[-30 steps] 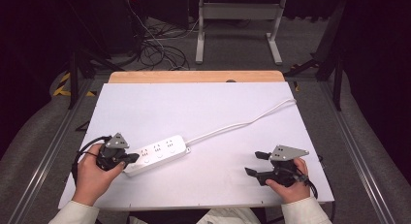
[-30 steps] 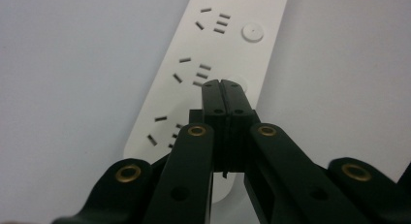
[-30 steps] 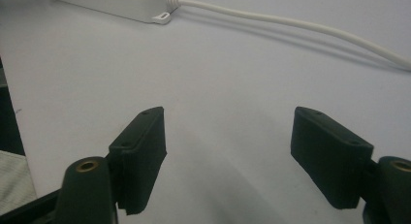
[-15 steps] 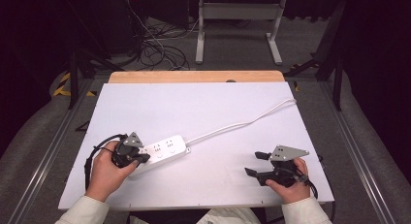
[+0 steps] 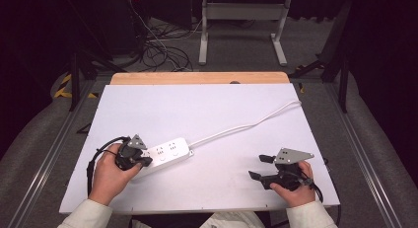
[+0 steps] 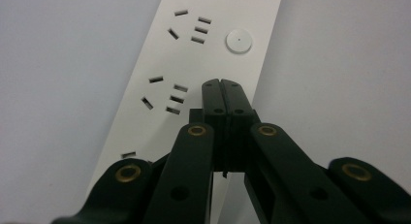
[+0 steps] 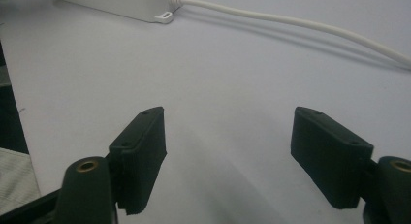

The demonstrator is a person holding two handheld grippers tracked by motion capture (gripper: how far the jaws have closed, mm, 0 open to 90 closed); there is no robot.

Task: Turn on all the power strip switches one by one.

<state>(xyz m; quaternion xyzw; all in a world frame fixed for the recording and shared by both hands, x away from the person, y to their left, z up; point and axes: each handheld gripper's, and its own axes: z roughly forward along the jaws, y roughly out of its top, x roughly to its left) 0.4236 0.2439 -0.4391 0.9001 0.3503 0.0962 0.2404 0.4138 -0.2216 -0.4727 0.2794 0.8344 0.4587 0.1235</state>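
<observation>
A white power strip (image 5: 165, 154) lies on the white table (image 5: 197, 114) at the front left, its sockets facing up (image 6: 189, 64). Its white cord (image 5: 246, 127) runs off to the back right (image 7: 300, 25). My left gripper (image 5: 140, 161) hangs over the strip's near end, jaws pressed together with nothing between them (image 6: 224, 86); its tips sit above the strip's right edge, just short of a round button (image 6: 238, 40). My right gripper (image 5: 259, 166) rests at the front right, open and empty (image 7: 228, 146), pointing left toward the strip's cord end (image 7: 160, 10).
A wooden strip (image 5: 197, 78) edges the table's far side. Beyond it the floor holds tangled cables (image 5: 157, 50) and a metal stand (image 5: 241, 25). Grey rails (image 5: 44, 159) flank the table.
My left gripper moved right and forward over the power strip's near end. The right gripper stayed put.
</observation>
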